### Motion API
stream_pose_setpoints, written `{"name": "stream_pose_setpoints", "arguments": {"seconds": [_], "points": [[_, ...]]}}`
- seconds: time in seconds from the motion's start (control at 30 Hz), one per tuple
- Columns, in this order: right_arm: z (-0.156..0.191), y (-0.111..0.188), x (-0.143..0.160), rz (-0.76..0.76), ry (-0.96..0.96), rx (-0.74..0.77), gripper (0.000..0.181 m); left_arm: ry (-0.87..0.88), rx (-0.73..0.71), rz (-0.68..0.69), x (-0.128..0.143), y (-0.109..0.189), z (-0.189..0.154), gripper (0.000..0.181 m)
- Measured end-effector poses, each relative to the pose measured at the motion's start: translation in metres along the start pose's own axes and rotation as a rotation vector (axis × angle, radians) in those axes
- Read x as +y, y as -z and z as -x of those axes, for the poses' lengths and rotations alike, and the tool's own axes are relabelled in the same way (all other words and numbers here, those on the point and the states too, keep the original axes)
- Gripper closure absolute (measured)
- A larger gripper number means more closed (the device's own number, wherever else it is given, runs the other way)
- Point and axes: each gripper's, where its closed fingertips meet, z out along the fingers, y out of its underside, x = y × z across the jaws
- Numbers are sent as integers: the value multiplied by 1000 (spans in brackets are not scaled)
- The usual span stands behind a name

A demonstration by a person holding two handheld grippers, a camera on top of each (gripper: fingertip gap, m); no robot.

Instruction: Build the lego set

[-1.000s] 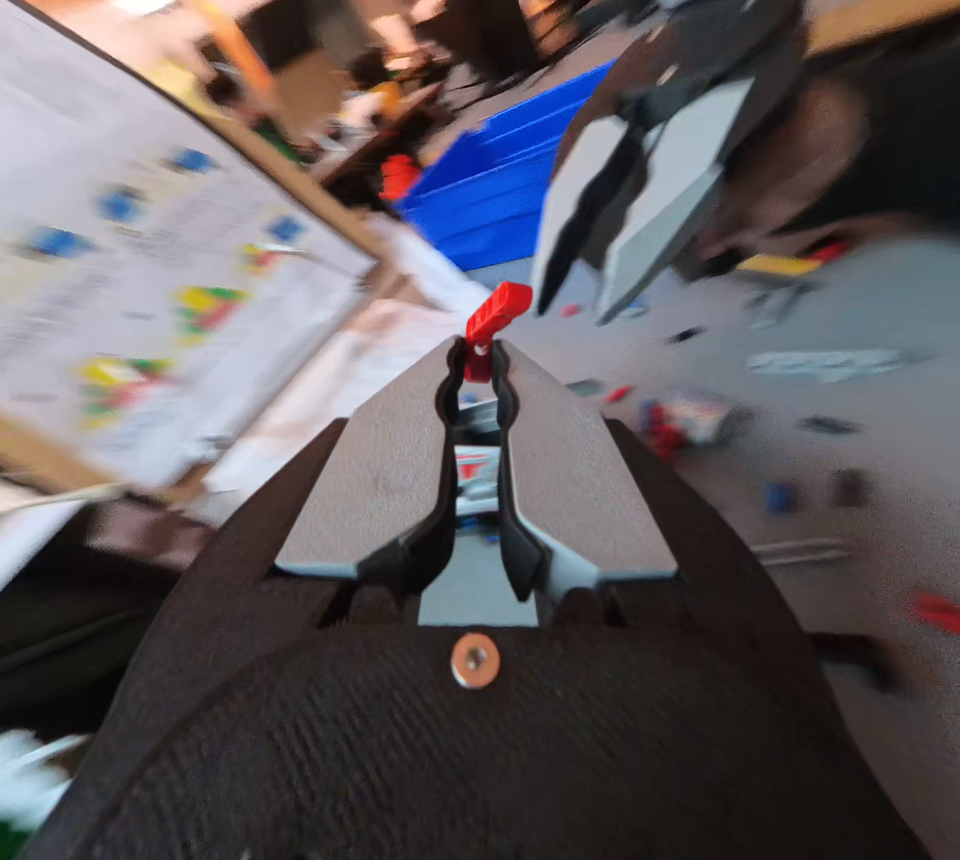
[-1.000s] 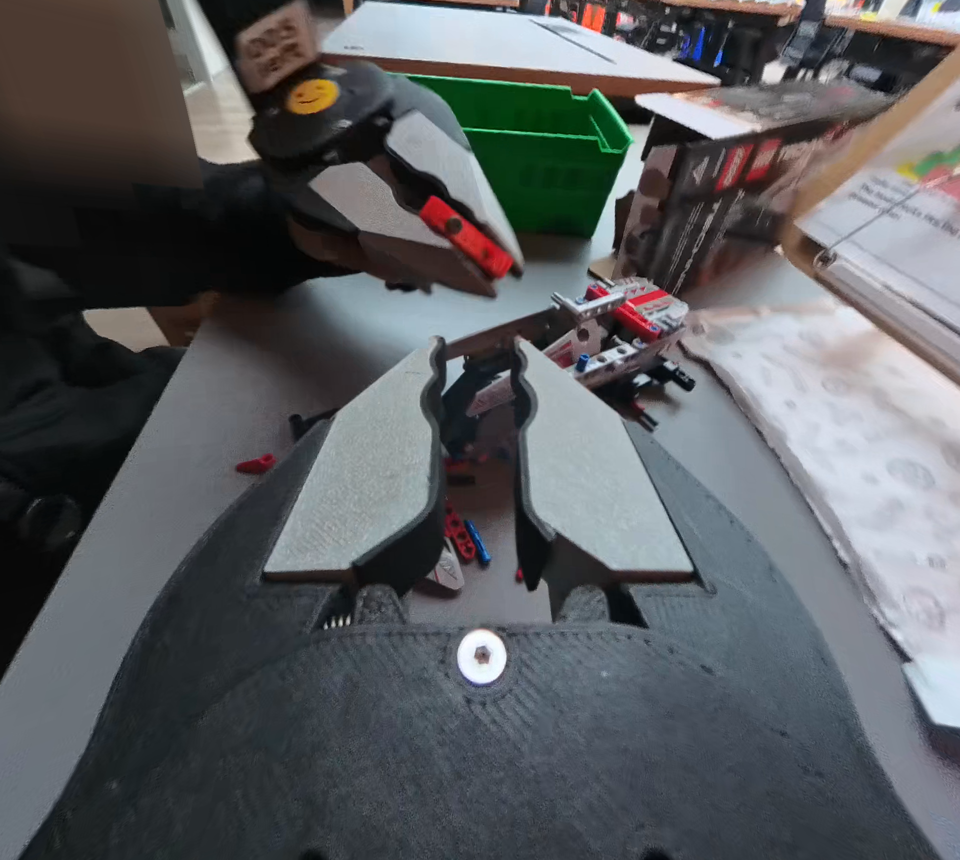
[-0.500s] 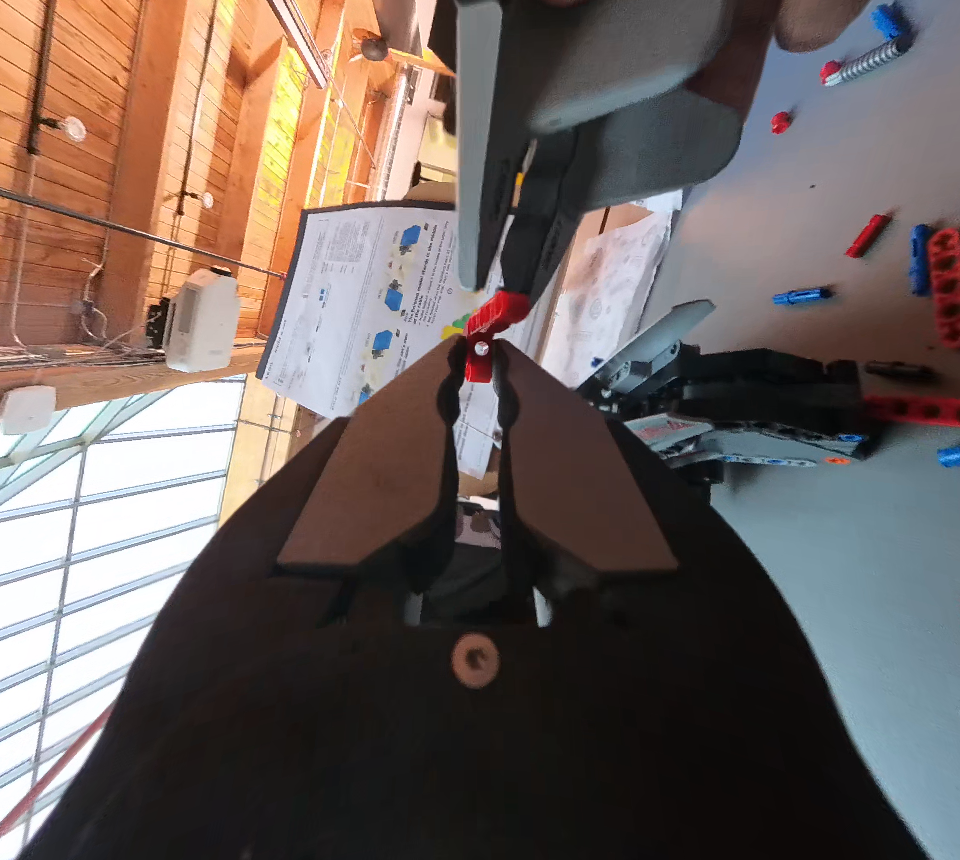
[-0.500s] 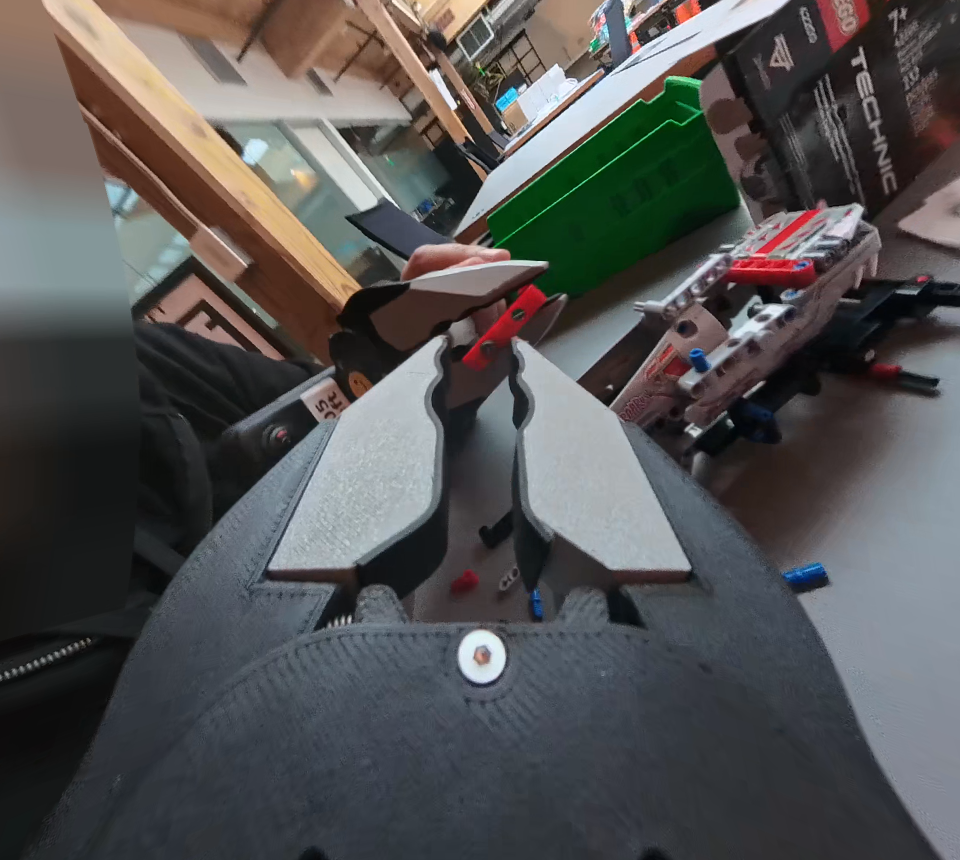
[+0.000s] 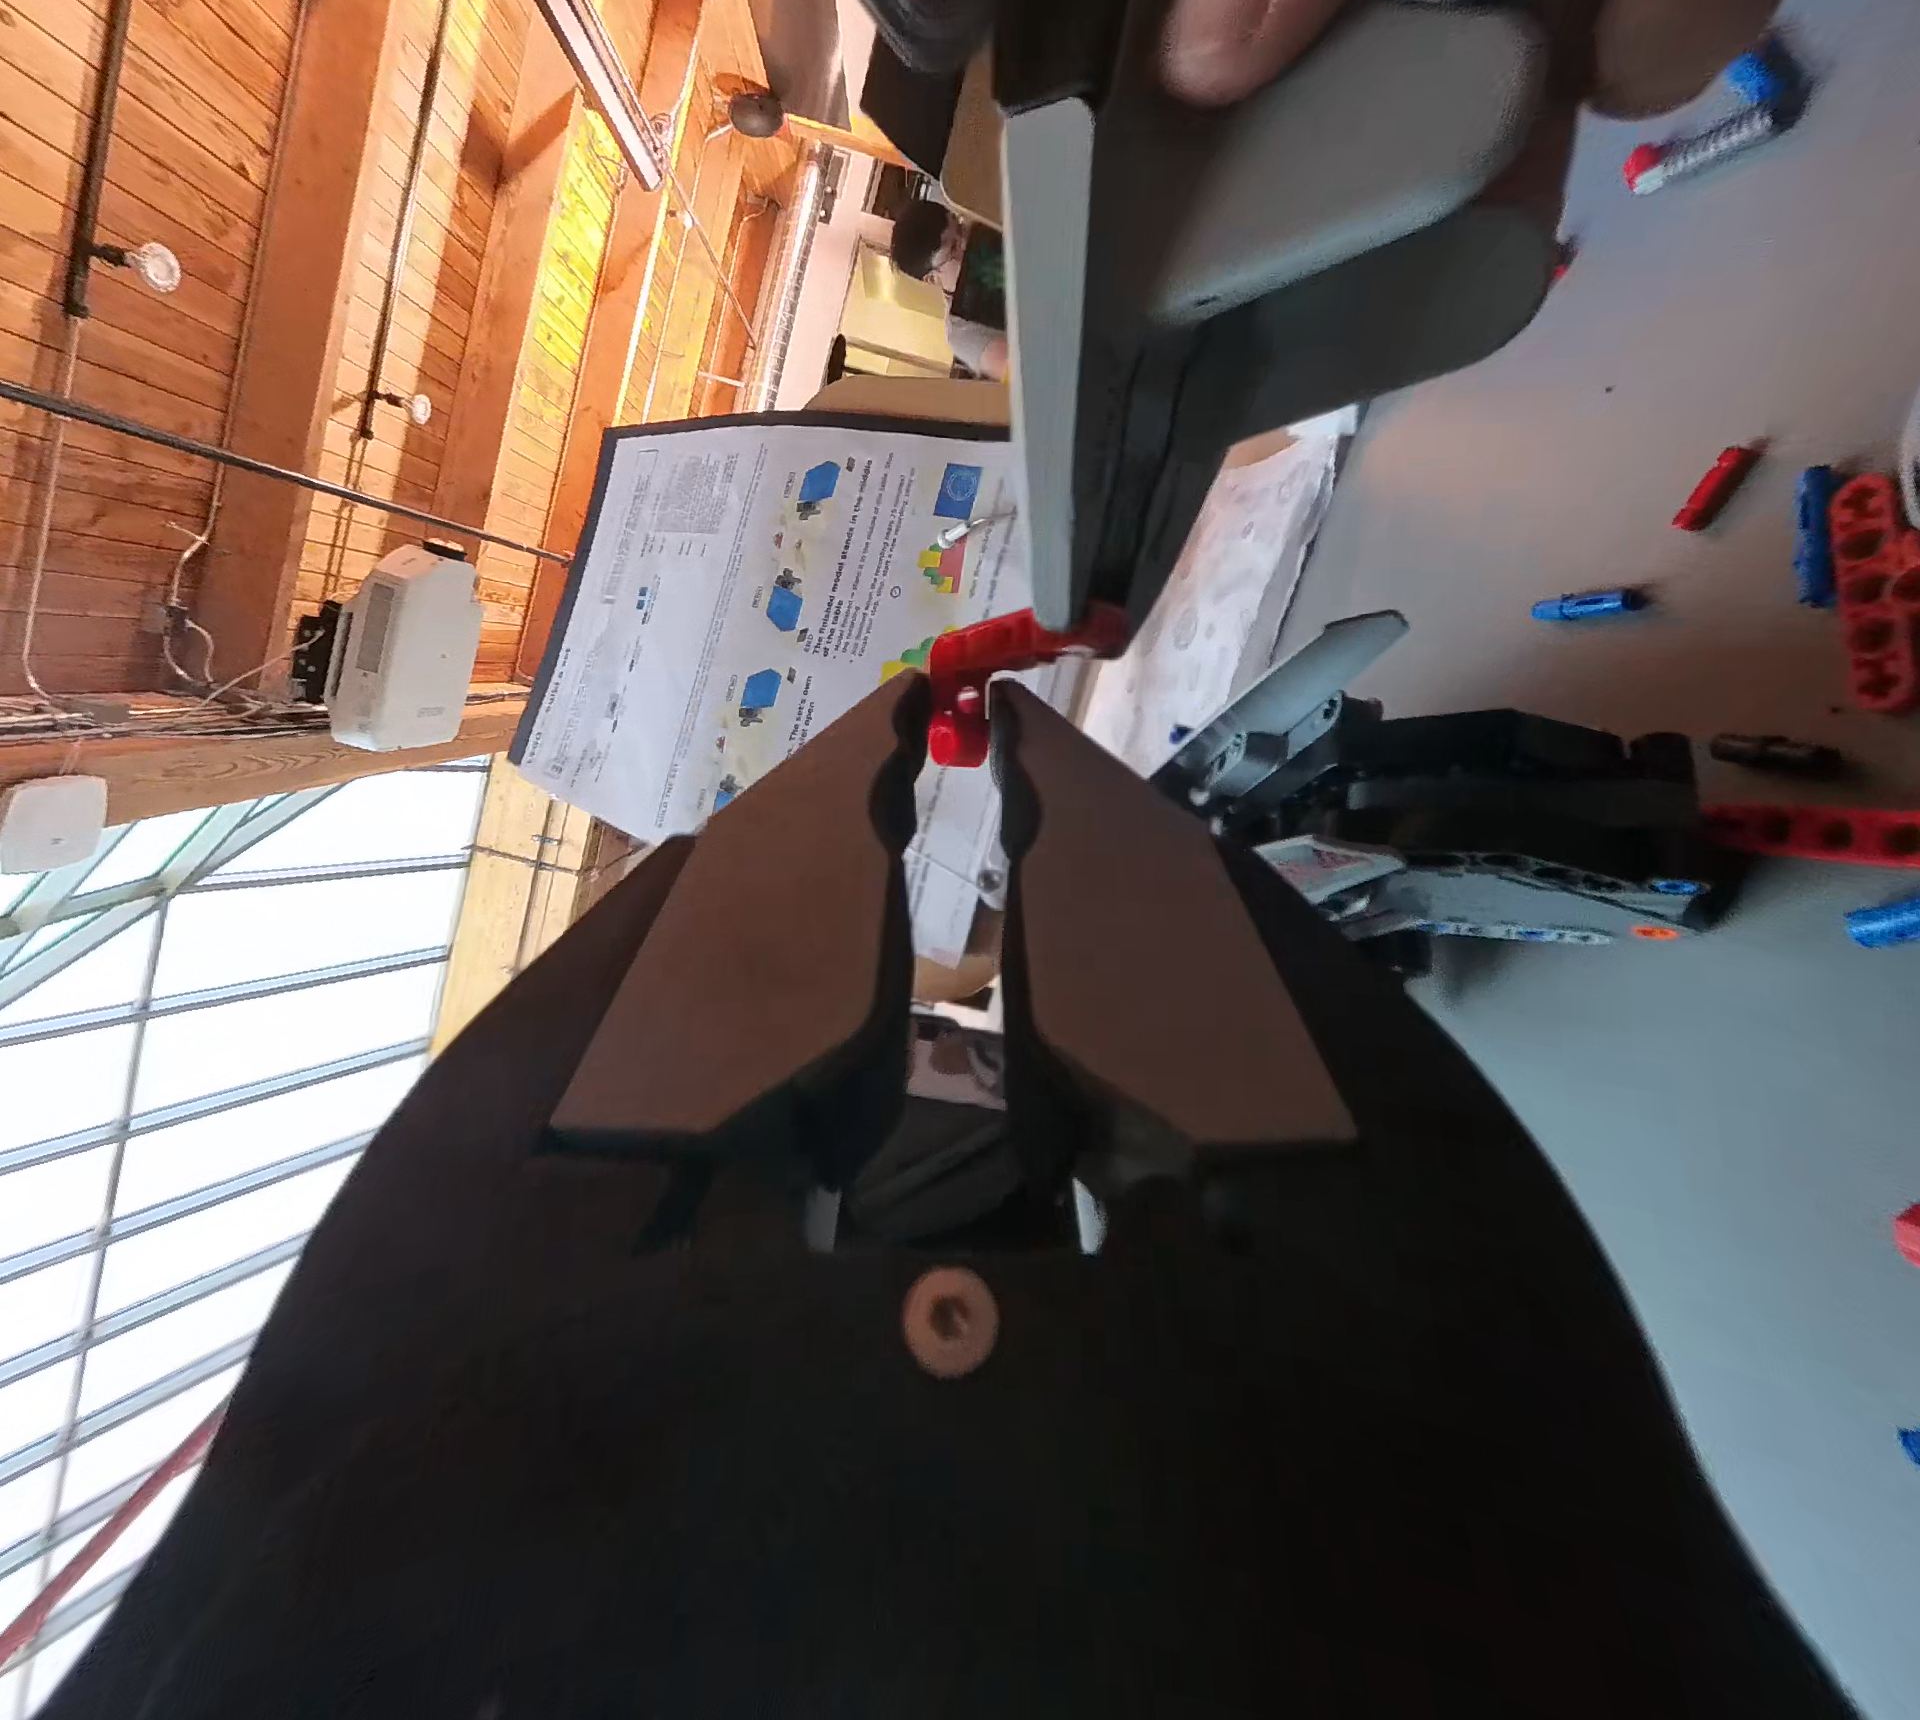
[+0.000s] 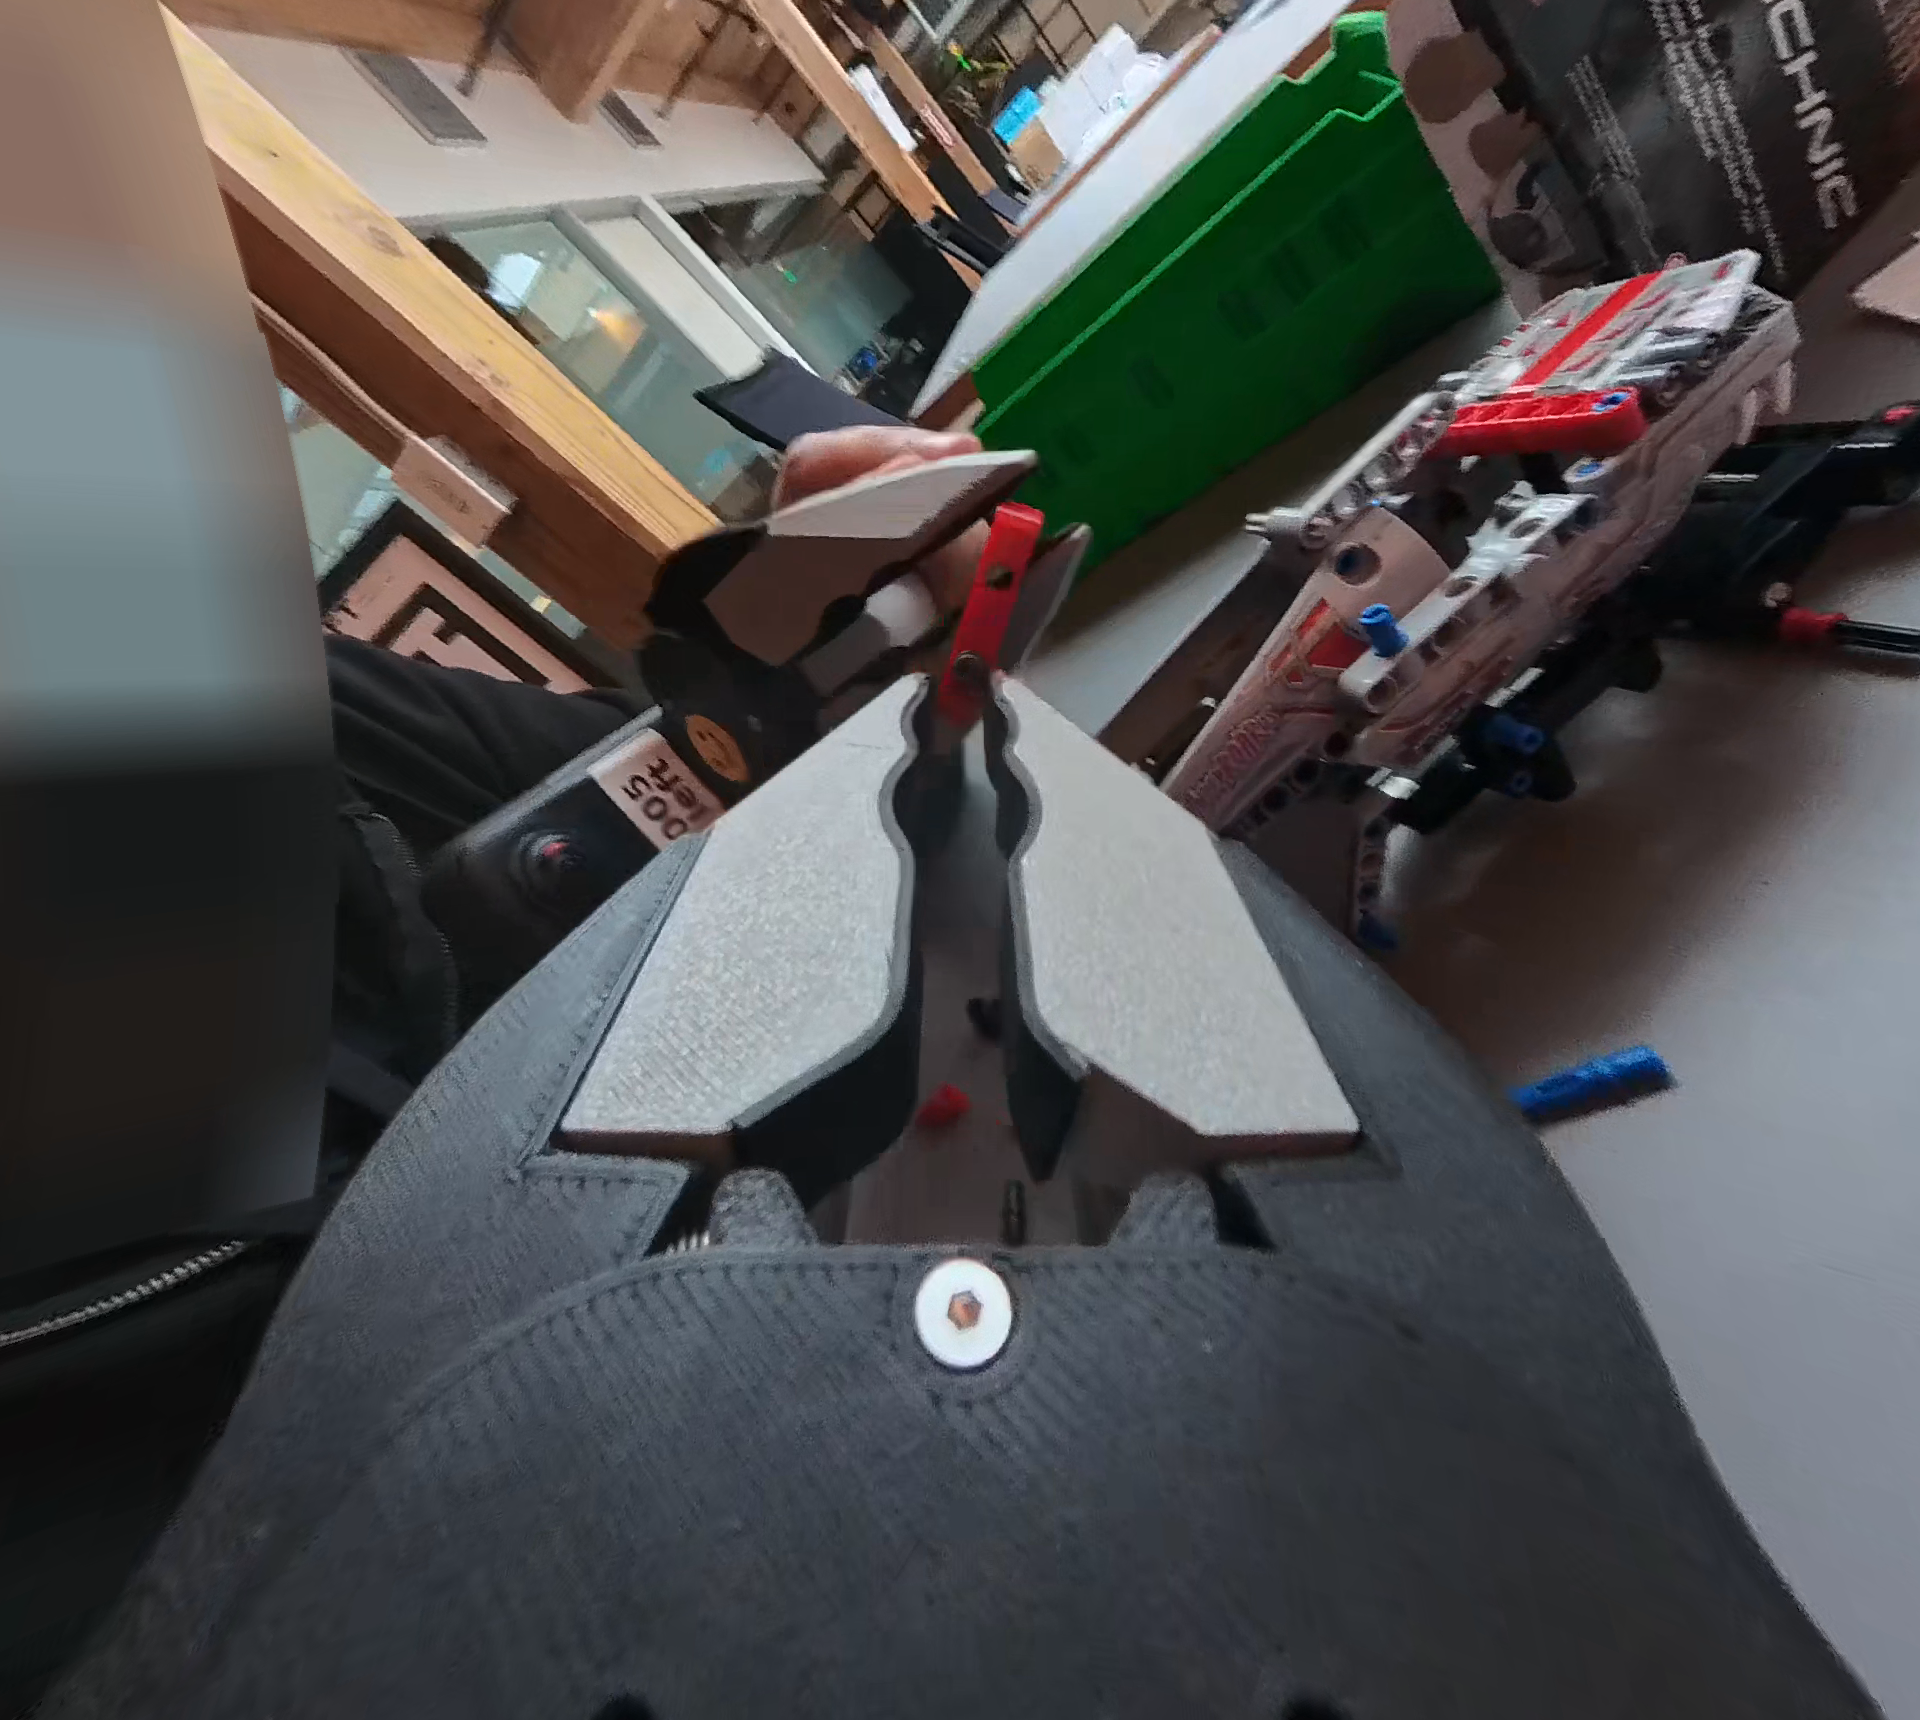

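A small red lego beam [image 5: 961, 714] is held in the air between both grippers. My left gripper [image 5: 954, 699] is shut on one end of it. My right gripper [image 5: 1081, 621] comes in from above, a hand on it, and pinches the other end. In the right wrist view my right gripper [image 6: 961, 688] is shut on the lower end of the red beam [image 6: 992, 590], and the left gripper [image 6: 1039, 501] holds its upper end. The partly built white, red and black model [image 6: 1507, 610] stands on the grey table [image 6: 1766, 943], also in the left wrist view [image 5: 1507, 829].
Loose blue pins [image 5: 1584, 603] and red beams [image 5: 1870, 600] lie scattered on the table; one blue pin [image 6: 1590, 1073] lies near my right gripper. A green bin [image 6: 1247, 268] and the black set box [image 6: 1714, 8] stand behind the model. An instruction sheet [image 5: 790, 590] is propped up. Less than 4 cm separates the two grippers' tips.
My right gripper has closed in and shut on the free end of the red beam, which the left gripper kept holding. The beam has turned between them.
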Motion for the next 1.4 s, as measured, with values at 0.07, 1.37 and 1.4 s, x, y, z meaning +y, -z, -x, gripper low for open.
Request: {"name": "stream_pose_setpoints", "arguments": {"seconds": [0.07, 1.37, 1.4], "points": [[-4, 4, 3, 44, 51, 47, 176, 19, 17, -16, -1, 1, -4, 172], [-3, 19, 30, 383, 718, 288, 175, 1013, 976, -290, -34, 43, -44, 176], [-3, 18, 32, 390, 728, 293, 175, 1014, 978, -290, -34, 43, -44, 176]]}}
